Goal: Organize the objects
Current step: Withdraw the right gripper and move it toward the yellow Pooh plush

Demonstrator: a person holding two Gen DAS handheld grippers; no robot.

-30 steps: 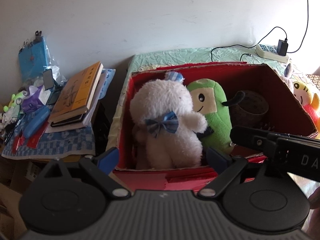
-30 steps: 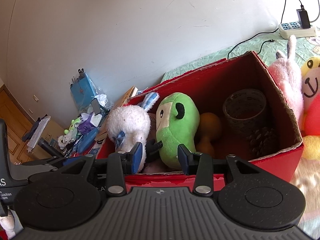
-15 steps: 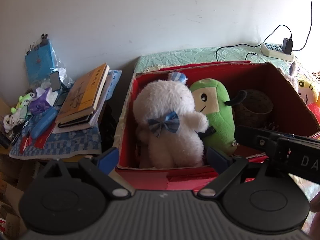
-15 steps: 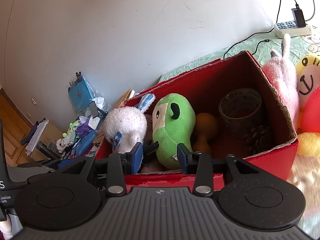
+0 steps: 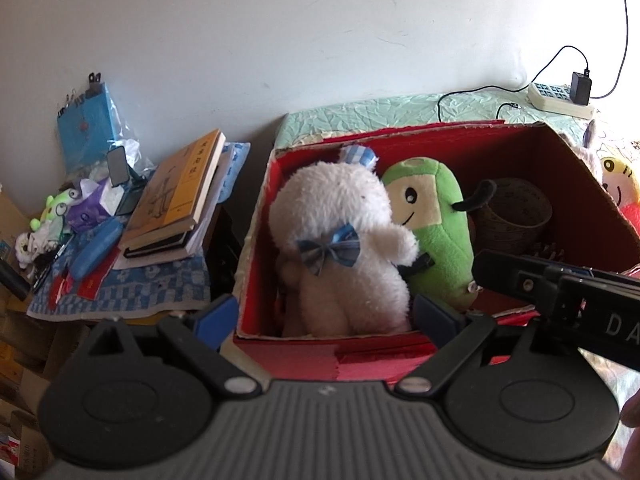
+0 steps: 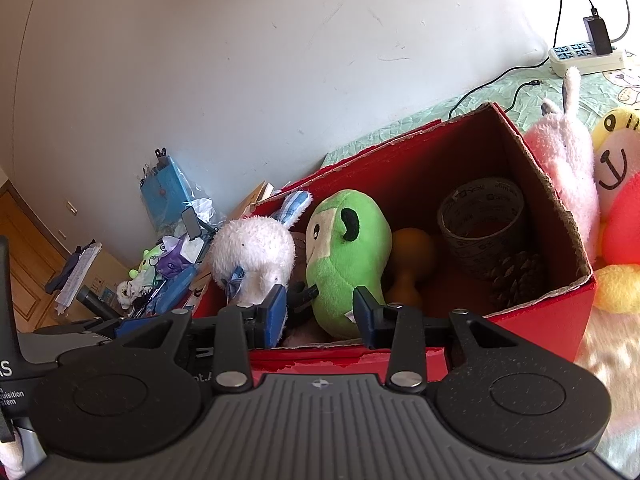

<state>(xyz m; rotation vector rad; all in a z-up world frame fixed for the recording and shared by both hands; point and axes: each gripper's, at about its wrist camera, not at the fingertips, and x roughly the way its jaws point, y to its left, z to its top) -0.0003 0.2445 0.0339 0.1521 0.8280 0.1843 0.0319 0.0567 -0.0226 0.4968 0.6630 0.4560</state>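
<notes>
Red box: white plush, green plush, tape roll. My left claw gapes wide and empty. My right claw is narrow, gripping nothing.

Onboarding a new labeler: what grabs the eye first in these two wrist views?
The red cardboard box on the bed, packed with toys: a white plush with a blue bow at its left end, a green plush beside it. Further right sit a tape roll and a pine cone. More plush toys crowd outside the box's right wall.

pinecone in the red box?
Yes: in the right wrist view the pinecone lies inside the red box, beside the tape roll.
</notes>
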